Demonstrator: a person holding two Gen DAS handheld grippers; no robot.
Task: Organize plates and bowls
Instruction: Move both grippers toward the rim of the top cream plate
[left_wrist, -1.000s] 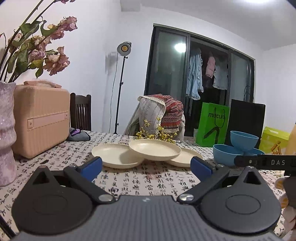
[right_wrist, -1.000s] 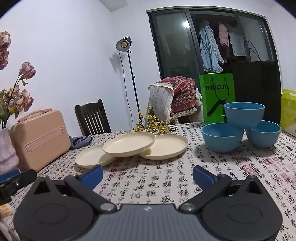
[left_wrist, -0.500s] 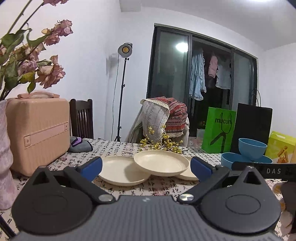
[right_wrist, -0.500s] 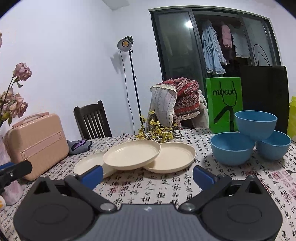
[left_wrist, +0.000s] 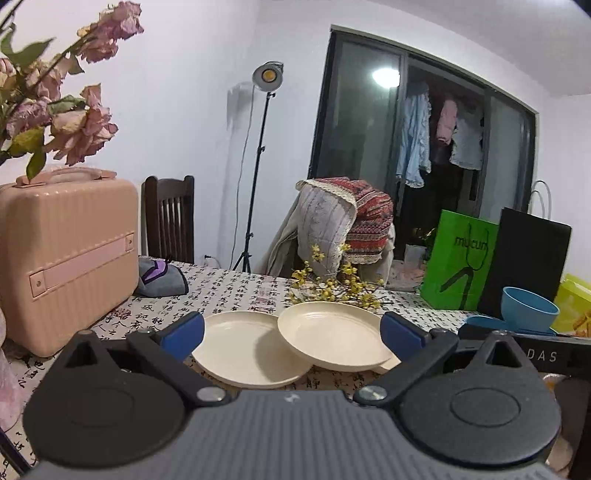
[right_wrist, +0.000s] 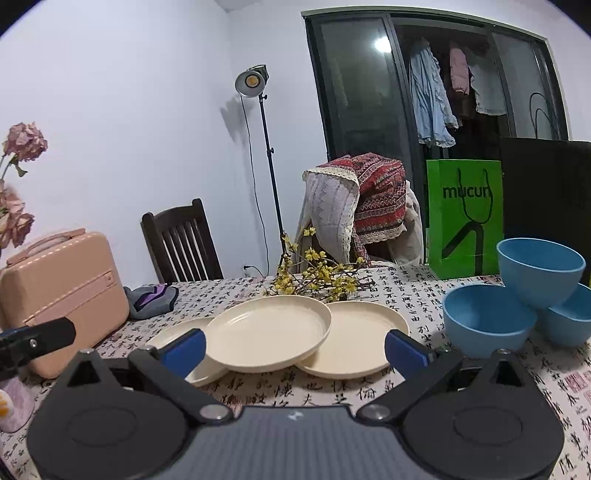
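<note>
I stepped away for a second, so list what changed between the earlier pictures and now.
Both open grippers, left gripper and right gripper, moved in closer to the cream plates, which now fill more of each view. Nothing was grasped or released. The plates and the blue bowls stayed as they were.
</note>
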